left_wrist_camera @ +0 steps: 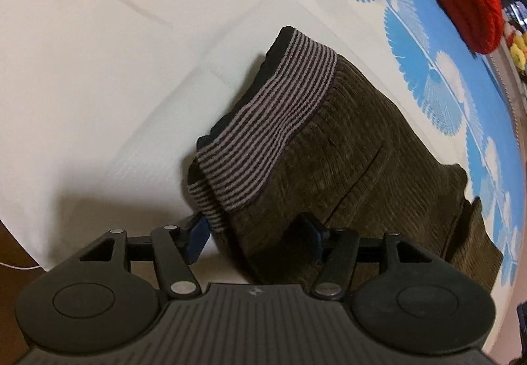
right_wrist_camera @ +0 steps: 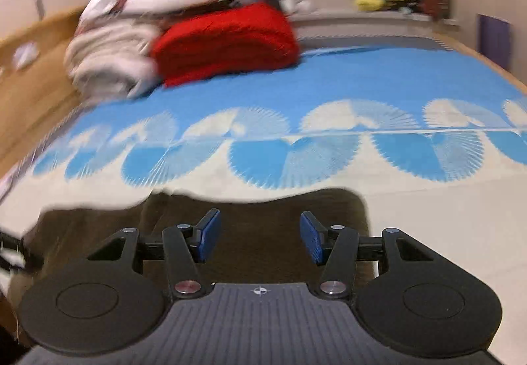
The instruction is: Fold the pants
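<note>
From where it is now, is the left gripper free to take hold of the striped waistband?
Probably yes. The left gripper is open, right at the striped waistband of the folded olive pants; its left pad sits beside the band's lower corner, and nothing lies between.

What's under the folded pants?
The pants lie on a cream bedspread with a blue fan print. Its cloth shows all around them; whatever is directly beneath the folded layers is covered.

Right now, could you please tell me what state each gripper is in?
Left gripper: open, holding nothing, over the pants.
Right gripper: open, holding nothing.
</note>
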Available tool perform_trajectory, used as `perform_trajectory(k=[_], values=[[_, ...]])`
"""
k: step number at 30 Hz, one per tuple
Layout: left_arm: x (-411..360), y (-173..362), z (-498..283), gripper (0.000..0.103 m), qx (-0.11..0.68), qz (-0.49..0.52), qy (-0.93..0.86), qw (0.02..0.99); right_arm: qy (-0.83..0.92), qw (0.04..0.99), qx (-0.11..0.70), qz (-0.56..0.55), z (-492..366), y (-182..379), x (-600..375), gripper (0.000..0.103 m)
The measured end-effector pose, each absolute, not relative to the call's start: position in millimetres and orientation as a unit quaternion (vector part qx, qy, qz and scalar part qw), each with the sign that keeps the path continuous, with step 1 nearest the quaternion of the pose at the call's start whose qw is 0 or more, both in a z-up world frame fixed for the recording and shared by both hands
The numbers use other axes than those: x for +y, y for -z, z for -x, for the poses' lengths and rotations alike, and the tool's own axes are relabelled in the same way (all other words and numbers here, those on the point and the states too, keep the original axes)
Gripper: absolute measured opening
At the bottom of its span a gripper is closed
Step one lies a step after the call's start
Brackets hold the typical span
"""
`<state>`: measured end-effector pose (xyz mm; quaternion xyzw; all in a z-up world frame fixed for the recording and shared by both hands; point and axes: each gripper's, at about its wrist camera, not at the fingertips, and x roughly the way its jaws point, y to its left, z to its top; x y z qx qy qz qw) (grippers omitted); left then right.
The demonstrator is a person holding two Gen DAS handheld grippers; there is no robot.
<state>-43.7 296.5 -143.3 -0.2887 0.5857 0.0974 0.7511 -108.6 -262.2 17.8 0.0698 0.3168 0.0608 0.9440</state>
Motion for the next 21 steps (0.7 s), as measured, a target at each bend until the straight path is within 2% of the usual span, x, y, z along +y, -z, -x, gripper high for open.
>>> perform_trajectory(k=[1, 3, 5, 8, 15, 21], values=[[293.2, 142.7, 42.5, 0.065, 0.585, 0.284, -0.104, 0.752, -0.05, 0.944, 0.32, -0.071, 107.3, -15.3, -265.5, 0.055], [287.2, 138.7, 42.1, 0.054, 0.581, 0.274, -0.121, 0.757, -0.03, 0.941, 0.33, -0.065, 109.9, -8.9, -273.3, 0.055], [281.3, 131.0, 42.1, 0.037, 0.574, 0.269, -0.14, 0.76, -0.017, 0.94, 0.334, -0.069, 109.5, -6.5, -282.2, 0.055], [259.0, 110.4, 42.7, 0.029, 0.546, 0.214, -0.149, 0.796, 0.002, 0.938, 0.337, -0.08, 112.7, -2.4, -293.1, 0.055], [173.3, 27.3, 45.1, 0.022, 0.416, 0.101, -0.075, 0.9, 0.038, 0.928, 0.356, -0.104, 112.4, 6.0, -320.2, 0.055], [25.2, -22.5, 52.3, 0.02, 0.318, 0.017, 0.066, 0.946, 0.048, 0.925, 0.357, -0.119, 123.1, 8.6, -346.1, 0.055]])
